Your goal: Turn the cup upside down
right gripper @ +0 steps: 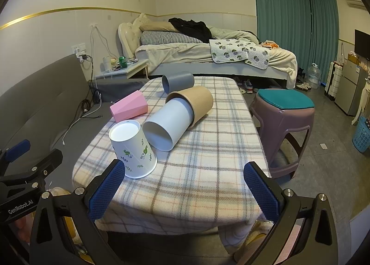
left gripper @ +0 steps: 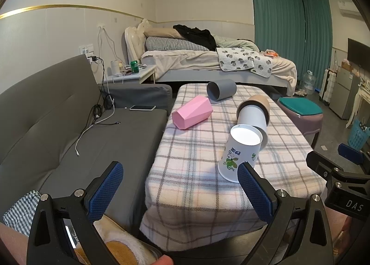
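Jaws of both grippers stand spread wide and hold nothing. The left gripper (left gripper: 180, 186) and the right gripper (right gripper: 183, 185) hover at the near end of the bench (right gripper: 208, 172), which is covered with a plaid cloth. The paper cup (right gripper: 133, 149), white with a green leaf print, stands near the front edge with its wide mouth down and its flat white base up; by this view it already appears inverted. Just behind it lies a white cup (right gripper: 167, 126) on its side, its closed end tucked into a tan cup (right gripper: 196, 101). A pink cup (right gripper: 129, 108) and a grey cup (right gripper: 178, 82) also lie on their sides farther back. Any of these four still needs turning. The paper cup looks light and thin-walled, so it would likely dent under a hard squeeze and slide on the cloth if nudged. The white cup looks stiffer and smooth, perhaps slippery. A hold across the middle of its wall, away from the open rim, seems safest.
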